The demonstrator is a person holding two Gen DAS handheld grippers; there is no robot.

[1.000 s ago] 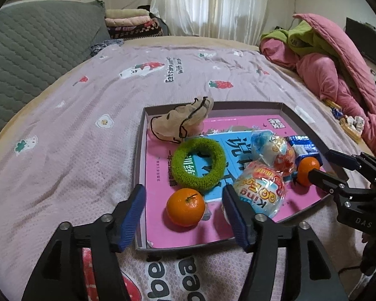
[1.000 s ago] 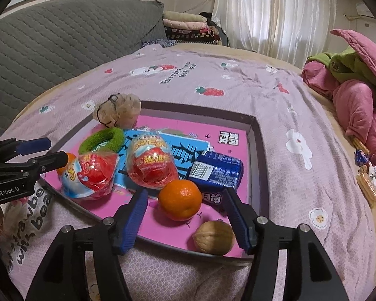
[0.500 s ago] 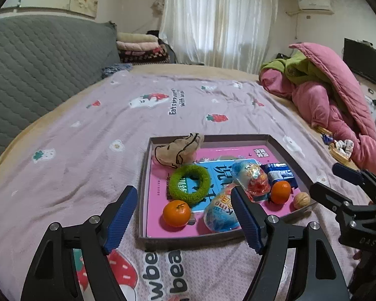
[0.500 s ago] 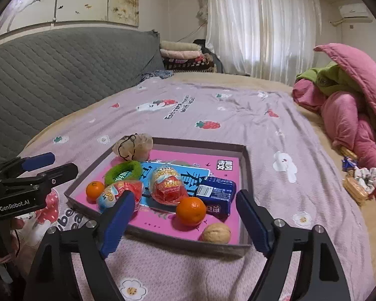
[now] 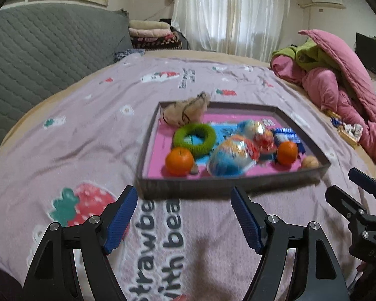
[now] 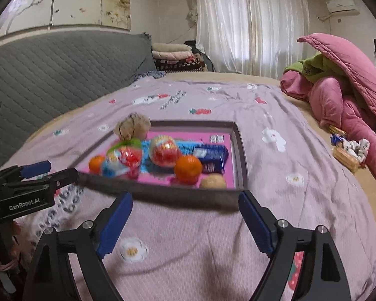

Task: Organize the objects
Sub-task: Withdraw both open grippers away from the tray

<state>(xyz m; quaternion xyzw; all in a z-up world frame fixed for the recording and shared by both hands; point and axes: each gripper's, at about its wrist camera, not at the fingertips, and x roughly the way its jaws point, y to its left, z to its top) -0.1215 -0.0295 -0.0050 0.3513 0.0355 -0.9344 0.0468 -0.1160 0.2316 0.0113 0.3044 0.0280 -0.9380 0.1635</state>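
Note:
A dark-rimmed tray (image 5: 233, 184) with a pink floor lies on the bed and also shows in the right wrist view (image 6: 163, 194). It holds two oranges (image 5: 179, 161) (image 6: 188, 168), a green ring (image 5: 195, 138), two egg-shaped snack packs (image 5: 231, 159), a blue packet (image 6: 213, 156), a walnut (image 6: 213, 181) and a beige pouch (image 5: 185, 111). My left gripper (image 5: 184, 218) is open and empty, short of the tray's near rim. My right gripper (image 6: 185, 222) is open and empty, also short of the rim.
The bed carries a lilac strawberry-print blanket (image 5: 75, 138). A grey padded headboard (image 5: 37, 50) runs along the left. A pink and green quilt heap (image 5: 338, 80) lies at the right, with small items (image 6: 348, 153) beside it. Folded blankets (image 5: 153, 35) are stacked at the back.
Both grippers have pulled back and up from the tray, which now looks smaller and farther. The objects in the tray have stayed in place.

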